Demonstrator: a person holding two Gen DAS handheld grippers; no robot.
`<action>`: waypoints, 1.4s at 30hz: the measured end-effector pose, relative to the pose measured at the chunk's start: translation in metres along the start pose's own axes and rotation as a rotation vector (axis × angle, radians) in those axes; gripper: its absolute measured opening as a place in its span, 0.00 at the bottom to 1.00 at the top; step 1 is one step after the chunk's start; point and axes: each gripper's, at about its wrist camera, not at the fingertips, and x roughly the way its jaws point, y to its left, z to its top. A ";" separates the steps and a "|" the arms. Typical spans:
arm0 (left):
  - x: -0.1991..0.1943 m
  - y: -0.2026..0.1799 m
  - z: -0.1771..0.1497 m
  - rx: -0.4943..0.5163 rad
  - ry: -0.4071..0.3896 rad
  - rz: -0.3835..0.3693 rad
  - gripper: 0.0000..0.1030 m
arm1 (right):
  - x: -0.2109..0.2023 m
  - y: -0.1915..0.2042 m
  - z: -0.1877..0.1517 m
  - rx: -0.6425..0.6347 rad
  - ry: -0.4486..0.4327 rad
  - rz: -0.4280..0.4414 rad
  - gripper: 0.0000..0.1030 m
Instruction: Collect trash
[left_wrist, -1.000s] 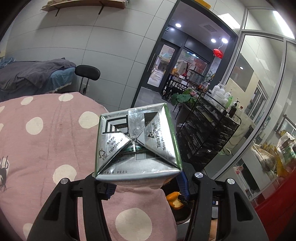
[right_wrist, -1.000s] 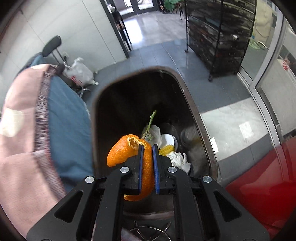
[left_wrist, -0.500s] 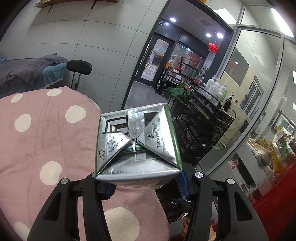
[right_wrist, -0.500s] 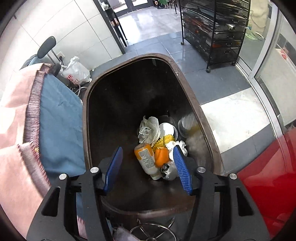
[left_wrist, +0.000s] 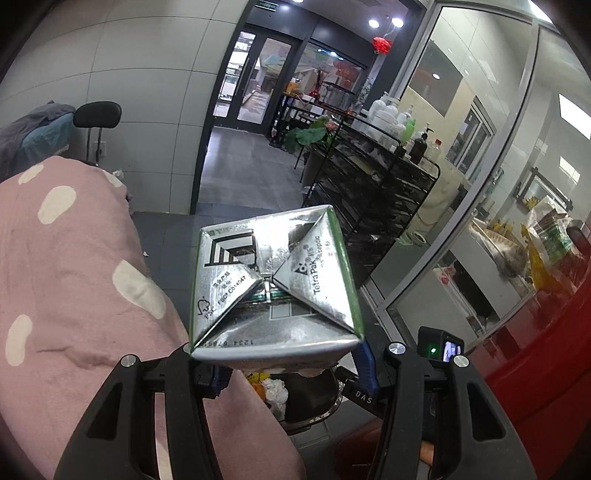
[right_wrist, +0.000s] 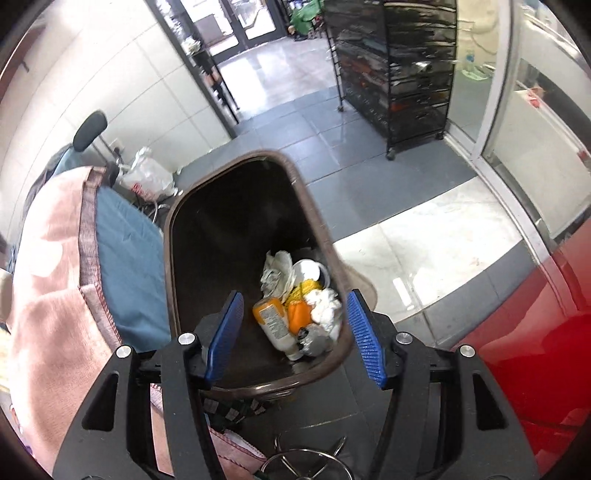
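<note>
left gripper (left_wrist: 291, 369) clamps a silver carton (left_wrist: 273, 284); right gripper (right_wrist: 295, 332) gapes wide, holding nothing, above the bin (right_wrist: 221, 229).

Silver foil-lined drink carton (left_wrist: 273, 284) hiding left gripper (left_wrist: 291, 369) pads and most of dark brown oval trash bin (left_wrist: 314, 402). Crumpled waste in bin (right_wrist: 295, 306) partly unidentifiable. Pink dotted blanket (left_wrist: 74, 280) cut off at frame's left edge.

We hold a silver foil drink carton (left_wrist: 273, 280) between the left gripper (left_wrist: 291, 363) fingers, above the brown oval trash bin (right_wrist: 173, 225); the right gripper (right_wrist: 295, 328) hangs spread over the bin, pink dotted blanket (left_wrist: 74, 295) at left.
</note>
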 end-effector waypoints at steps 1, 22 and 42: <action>0.005 -0.003 -0.001 0.007 0.013 -0.005 0.50 | -0.003 -0.003 0.002 0.004 -0.004 -0.002 0.59; 0.041 -0.028 -0.009 0.175 0.066 0.061 0.83 | -0.023 -0.020 0.003 0.017 -0.051 -0.036 0.69; -0.083 0.025 -0.020 0.167 -0.208 0.282 0.94 | -0.093 0.081 -0.021 -0.257 -0.316 0.017 0.90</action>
